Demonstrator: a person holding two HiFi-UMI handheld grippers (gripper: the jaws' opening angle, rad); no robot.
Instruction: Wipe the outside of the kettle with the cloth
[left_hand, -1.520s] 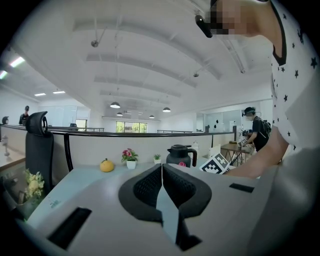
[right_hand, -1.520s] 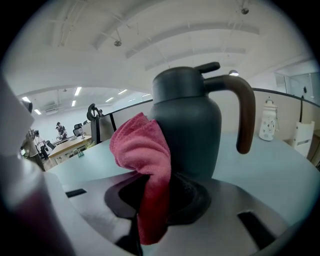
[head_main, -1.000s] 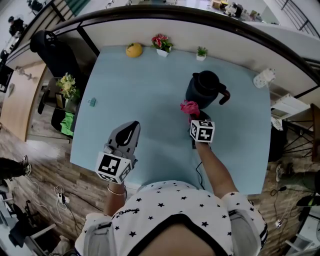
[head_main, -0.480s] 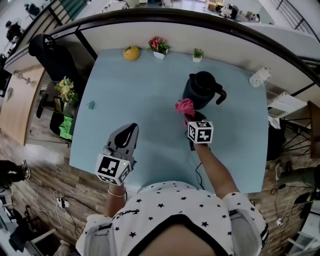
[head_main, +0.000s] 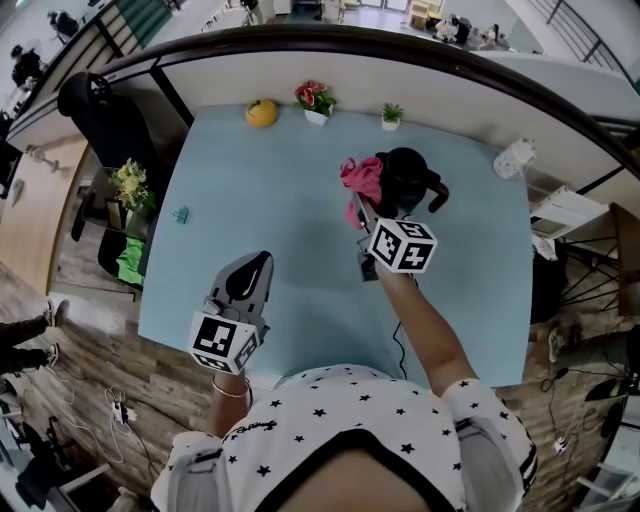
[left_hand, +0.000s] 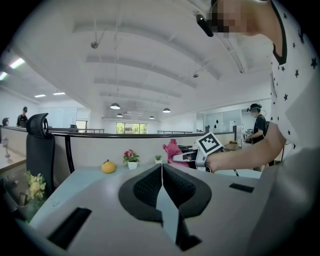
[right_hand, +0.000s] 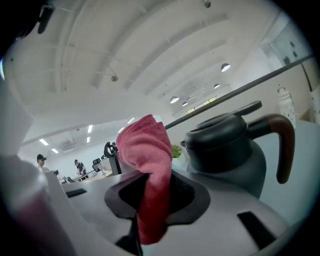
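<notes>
A dark grey kettle with a brown handle stands on the light blue table, toward the back. In the right gripper view the kettle fills the right side. My right gripper is shut on a pink cloth, lifted above the table just left of the kettle's top. The pink cloth hangs bunched between the jaws. My left gripper is shut and empty, held low near the table's front left; from there the pink cloth shows in the distance.
Along the table's back edge sit a yellow fruit, a small pot of red flowers and a tiny green plant. A white object lies at the back right corner. A small clip rests near the left edge.
My right gripper has risen and moved toward the kettle's upper left, carrying the pink cloth up from near the kettle's base. The left gripper has stayed put.
</notes>
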